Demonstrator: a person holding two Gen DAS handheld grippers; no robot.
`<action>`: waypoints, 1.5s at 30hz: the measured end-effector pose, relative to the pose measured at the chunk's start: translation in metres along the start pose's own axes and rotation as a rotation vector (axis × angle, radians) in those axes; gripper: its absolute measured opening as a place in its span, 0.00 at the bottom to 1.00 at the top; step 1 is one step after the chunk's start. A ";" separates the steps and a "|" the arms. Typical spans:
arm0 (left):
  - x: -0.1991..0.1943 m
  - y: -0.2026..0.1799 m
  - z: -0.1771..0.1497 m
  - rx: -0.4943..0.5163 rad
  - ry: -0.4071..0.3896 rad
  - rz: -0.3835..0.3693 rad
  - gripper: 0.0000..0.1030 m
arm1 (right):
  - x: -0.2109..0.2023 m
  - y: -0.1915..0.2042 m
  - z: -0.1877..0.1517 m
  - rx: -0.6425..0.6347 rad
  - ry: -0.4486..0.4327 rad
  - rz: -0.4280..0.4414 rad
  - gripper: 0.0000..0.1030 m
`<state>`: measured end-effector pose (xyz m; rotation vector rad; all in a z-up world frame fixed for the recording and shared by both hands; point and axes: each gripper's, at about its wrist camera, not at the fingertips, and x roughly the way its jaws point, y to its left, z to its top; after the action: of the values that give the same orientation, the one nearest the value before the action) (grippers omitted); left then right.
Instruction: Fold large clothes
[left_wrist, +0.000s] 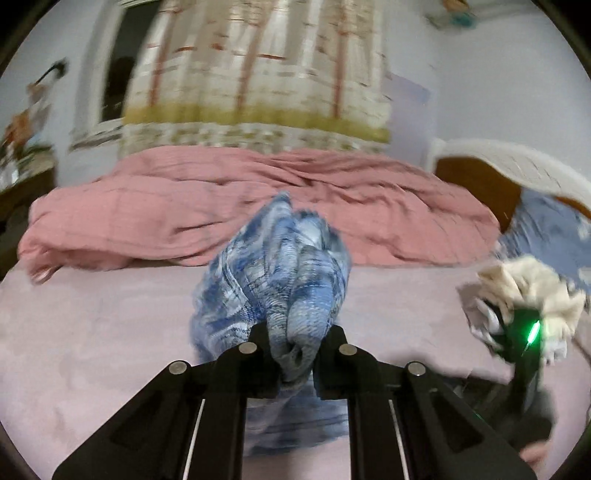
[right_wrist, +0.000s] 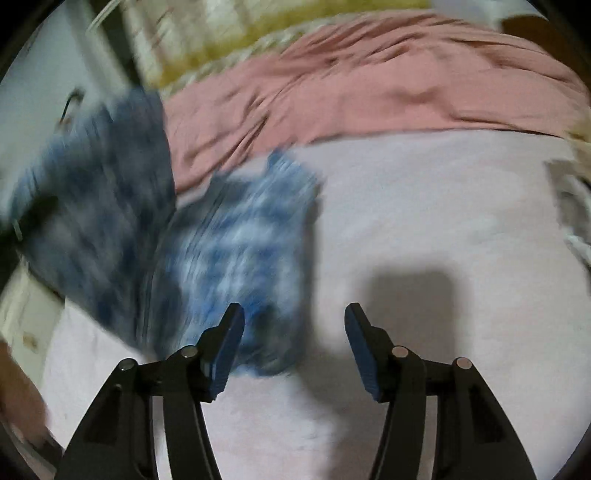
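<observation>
A blue and white patterned garment (left_wrist: 280, 266) hangs bunched from my left gripper (left_wrist: 297, 332), whose jaws are shut on a fold of it above the pale pink bed sheet (left_wrist: 92, 325). In the right wrist view the same garment (right_wrist: 236, 240) is blurred. Part of it is raised at the left and part trails on the sheet (right_wrist: 424, 206). My right gripper (right_wrist: 294, 314) stands open over the sheet with nothing between its blue pads (right_wrist: 225, 354). The cloth lies just beyond its left finger.
A rumpled pink blanket (left_wrist: 221, 199) runs across the far side of the bed, below a patterned curtain (left_wrist: 258, 74). A wooden headboard (left_wrist: 476, 184) is at the right. A green-lit device housing (left_wrist: 526, 332) and a cream fringed cloth (left_wrist: 528, 291) are near the right edge.
</observation>
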<state>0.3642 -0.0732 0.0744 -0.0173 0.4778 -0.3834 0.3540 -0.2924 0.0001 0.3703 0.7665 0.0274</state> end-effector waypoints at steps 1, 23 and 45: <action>0.007 -0.011 -0.005 0.014 0.009 -0.016 0.10 | -0.009 -0.011 0.005 0.017 -0.033 -0.041 0.57; -0.029 -0.038 -0.034 0.063 0.015 0.035 0.69 | -0.023 -0.036 0.013 0.112 -0.147 0.006 0.58; 0.067 0.090 -0.097 -0.242 0.359 0.230 0.69 | 0.042 0.009 -0.001 -0.018 0.013 -0.120 0.12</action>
<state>0.4067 -0.0073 -0.0511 -0.1283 0.8709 -0.0988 0.3849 -0.2773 -0.0256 0.3066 0.7998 -0.0757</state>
